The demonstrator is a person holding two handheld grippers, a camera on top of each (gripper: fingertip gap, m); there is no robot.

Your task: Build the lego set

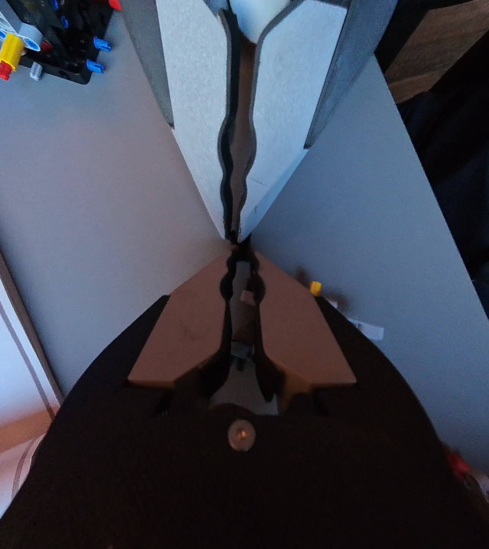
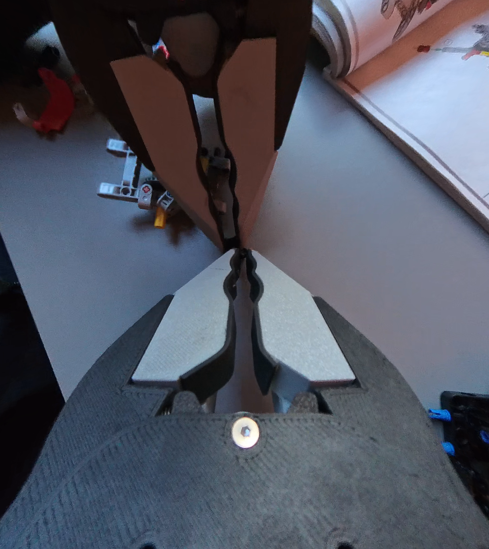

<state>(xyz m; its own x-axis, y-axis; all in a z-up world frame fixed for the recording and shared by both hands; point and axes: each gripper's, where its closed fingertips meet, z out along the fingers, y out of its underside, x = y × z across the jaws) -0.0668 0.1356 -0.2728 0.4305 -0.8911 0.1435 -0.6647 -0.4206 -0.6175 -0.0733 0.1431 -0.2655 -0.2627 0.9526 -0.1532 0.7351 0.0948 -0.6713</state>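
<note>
- Left wrist view: the left tool (image 1: 239, 249), with tan fingers (image 1: 189, 323), is closed to a narrow gap on a small black part (image 1: 242, 252), which sits between its tips.
- Right wrist view: the right tool (image 2: 243, 252), with pale grey fingers (image 2: 195, 326), has its tips drawn together. A speck of the same small black part (image 2: 242, 251) shows at their very end, but whether they pinch it cannot be made out.
- Both tools meet tip to tip above the grey tabletop (image 1: 88, 178), the right tool (image 1: 234, 234) entering from the top of the left wrist view and the left tool (image 2: 231, 242) from the top of the right wrist view.
- Just behind the left tool lies a light grey beam assembly (image 2: 127, 184) with a yellow axle (image 2: 160, 219) projecting toward the tools. The same yellow axle (image 1: 315, 287) peeks out beside the left tool's right finger.
- Farther behind the left tool, a red curved piece (image 2: 54, 104) lies on the tabletop.
- A black brick assembly (image 1: 67, 50) studded with blue pins (image 1: 94, 66), carrying a yellow block (image 1: 11, 50) and red ends, rests on the right tool's side, well apart from the tips.
- An open instruction booklet (image 2: 445, 104) with printed model drawings lies along the tabletop's edge.
</note>
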